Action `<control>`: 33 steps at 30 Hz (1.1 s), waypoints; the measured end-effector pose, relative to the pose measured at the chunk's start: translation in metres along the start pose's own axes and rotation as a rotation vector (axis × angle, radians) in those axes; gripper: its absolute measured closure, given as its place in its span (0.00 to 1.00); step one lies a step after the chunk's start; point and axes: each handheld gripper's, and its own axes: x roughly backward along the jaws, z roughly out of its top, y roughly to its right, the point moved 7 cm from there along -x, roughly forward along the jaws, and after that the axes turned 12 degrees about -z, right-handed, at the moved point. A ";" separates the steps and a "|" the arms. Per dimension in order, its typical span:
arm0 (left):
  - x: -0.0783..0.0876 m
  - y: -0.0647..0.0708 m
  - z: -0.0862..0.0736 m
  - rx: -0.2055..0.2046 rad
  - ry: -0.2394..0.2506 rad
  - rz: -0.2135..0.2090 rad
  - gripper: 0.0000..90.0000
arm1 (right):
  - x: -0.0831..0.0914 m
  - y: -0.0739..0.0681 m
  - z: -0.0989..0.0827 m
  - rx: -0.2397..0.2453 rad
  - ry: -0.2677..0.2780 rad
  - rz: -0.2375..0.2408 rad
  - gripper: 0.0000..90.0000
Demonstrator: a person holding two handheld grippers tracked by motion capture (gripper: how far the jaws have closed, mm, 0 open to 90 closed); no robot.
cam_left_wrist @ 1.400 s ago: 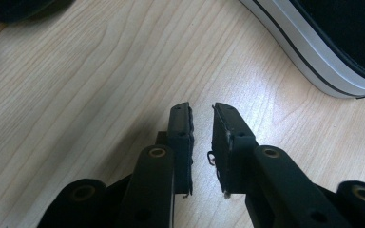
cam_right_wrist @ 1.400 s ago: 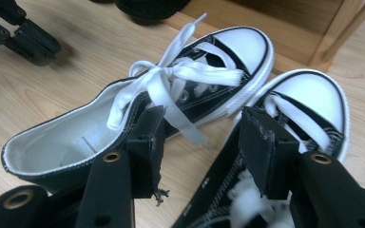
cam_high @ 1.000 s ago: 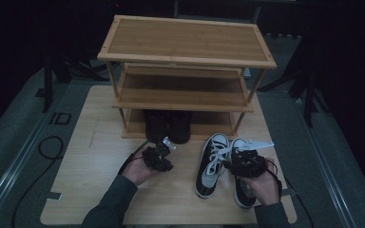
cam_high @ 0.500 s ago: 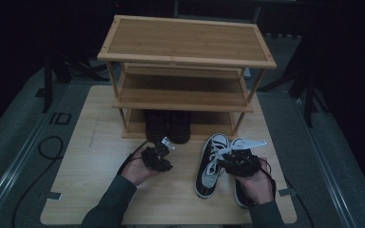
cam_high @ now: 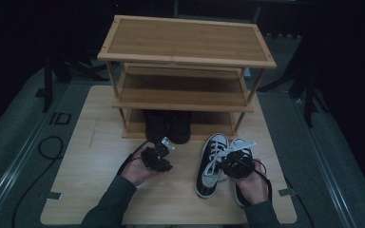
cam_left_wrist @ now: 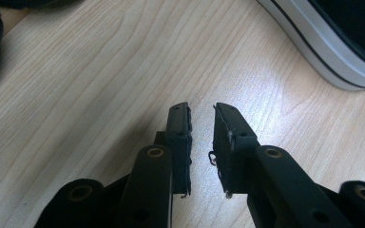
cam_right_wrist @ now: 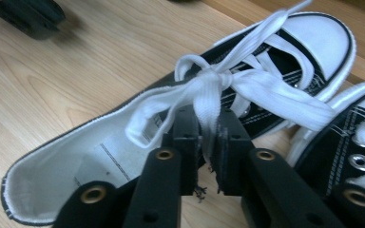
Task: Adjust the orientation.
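High view: wooden shoe rack (cam_high: 185, 71) at far centre of table (cam_high: 95, 142); dark pair of shoes (cam_high: 168, 126) under its lowest shelf. Two black-and-white sneakers side by side at near right, left sneaker (cam_high: 211, 164) just left of right sneaker (cam_high: 241, 147). Right hand-held gripper (cam_high: 237, 161) over the sneakers, white lace rising from it. Left hand-held gripper (cam_high: 158, 157) near centre, above bare table, apart from the sneakers.

Left gripper view: jaws of left hand-held gripper (cam_left_wrist: 202, 118) slightly apart, nothing between them; wood grain below, white sneaker sole (cam_left_wrist: 323, 42) at upper right.

Right gripper view: right hand-held gripper (cam_right_wrist: 208, 130) just closed, clamped on white lace (cam_right_wrist: 209, 99) below the bow knot of left sneaker (cam_right_wrist: 100, 156); right sneaker (cam_right_wrist: 351, 142) beside it.
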 end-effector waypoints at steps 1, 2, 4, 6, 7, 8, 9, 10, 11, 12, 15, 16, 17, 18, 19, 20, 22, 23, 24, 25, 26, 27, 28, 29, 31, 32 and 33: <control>0.000 0.000 0.000 0.001 0.005 0.000 0.85 | 0.001 0.001 -0.001 0.006 -0.001 -0.006 0.93; 0.000 0.000 0.000 0.001 0.005 0.000 0.85 | 0.001 0.001 -0.001 0.006 -0.001 -0.006 0.93; -0.001 0.000 -0.001 0.003 -0.002 -0.001 0.85 | 0.005 0.004 -0.003 0.013 -0.001 -0.020 0.94; -0.001 0.000 -0.001 0.003 -0.002 -0.001 0.85 | 0.006 0.006 -0.005 0.015 -0.002 -0.022 0.94; -0.002 0.000 0.000 0.001 -0.001 -0.002 0.85 | 0.010 0.008 -0.008 0.015 -0.006 -0.023 0.94; -0.002 0.000 0.000 0.001 -0.001 -0.002 0.85 | 0.010 0.008 -0.008 0.015 -0.006 -0.023 0.94; -0.003 0.000 0.000 0.003 -0.002 -0.003 0.85 | 0.013 0.010 -0.012 0.018 -0.008 -0.024 0.94; -0.003 0.000 0.000 0.003 -0.002 -0.003 0.85 | 0.014 0.011 -0.013 0.021 -0.009 -0.024 0.94; -0.003 0.000 0.000 0.000 -0.006 -0.004 0.85 | 0.016 0.011 -0.015 0.026 -0.008 -0.022 0.94; -0.003 0.000 0.000 0.000 -0.006 -0.004 0.85 | 0.017 0.011 -0.017 0.031 -0.011 -0.022 0.94; -0.004 0.000 0.000 -0.001 -0.008 -0.003 0.85 | 0.021 0.014 -0.022 0.042 -0.017 -0.020 0.94; -0.004 0.000 0.000 -0.001 -0.008 -0.003 0.85 | 0.021 0.014 -0.022 0.042 -0.017 -0.020 0.94; -0.003 0.000 0.000 -0.005 -0.014 -0.002 0.85 | 0.024 0.017 -0.025 0.048 -0.021 -0.021 0.94; -0.003 0.000 0.000 -0.005 -0.014 -0.002 0.85 | 0.024 0.017 -0.025 0.048 -0.021 -0.021 0.94; -0.003 0.000 0.000 0.011 0.006 -0.004 0.85 | 0.027 0.021 -0.029 0.046 -0.024 -0.024 0.94; -0.003 0.000 0.000 0.011 0.006 -0.004 0.85 | 0.027 0.021 -0.029 0.046 -0.024 -0.024 0.94; -0.004 0.000 0.000 0.013 0.005 -0.004 0.85 | 0.028 0.023 -0.032 0.041 -0.016 -0.017 0.91; -0.004 0.000 0.000 0.013 0.005 -0.004 0.85 | 0.029 0.022 -0.033 0.040 -0.012 -0.013 0.83; -0.004 0.000 0.000 0.013 0.006 -0.004 0.85 | 0.029 0.022 -0.033 0.038 -0.003 -0.011 0.77; -0.004 0.000 0.000 0.014 0.006 -0.005 0.85 | 0.032 0.021 -0.033 0.026 0.007 -0.003 0.69; -0.004 0.000 0.000 0.014 0.006 -0.005 0.85 | 0.032 0.021 -0.033 0.026 0.007 -0.003 0.69; -0.004 0.000 0.000 0.014 0.005 -0.005 0.85 | 0.036 0.021 -0.035 0.012 0.015 0.004 0.62; -0.004 0.000 0.000 0.014 0.006 -0.005 0.85 | 0.037 0.021 -0.036 0.011 0.014 0.003 0.61; -0.004 0.000 0.000 0.013 0.005 -0.004 0.85 | 0.039 0.022 -0.037 0.008 0.015 -0.002 0.60; -0.004 0.000 0.000 0.014 0.005 -0.005 0.85 | 0.044 0.024 -0.040 0.003 0.017 -0.007 0.57; -0.004 0.000 0.000 0.014 0.005 -0.005 0.85 | 0.044 0.024 -0.040 0.003 0.017 -0.007 0.57; -0.004 0.000 0.000 0.014 0.007 -0.005 0.85 | 0.047 0.026 -0.043 -0.002 0.013 -0.008 0.56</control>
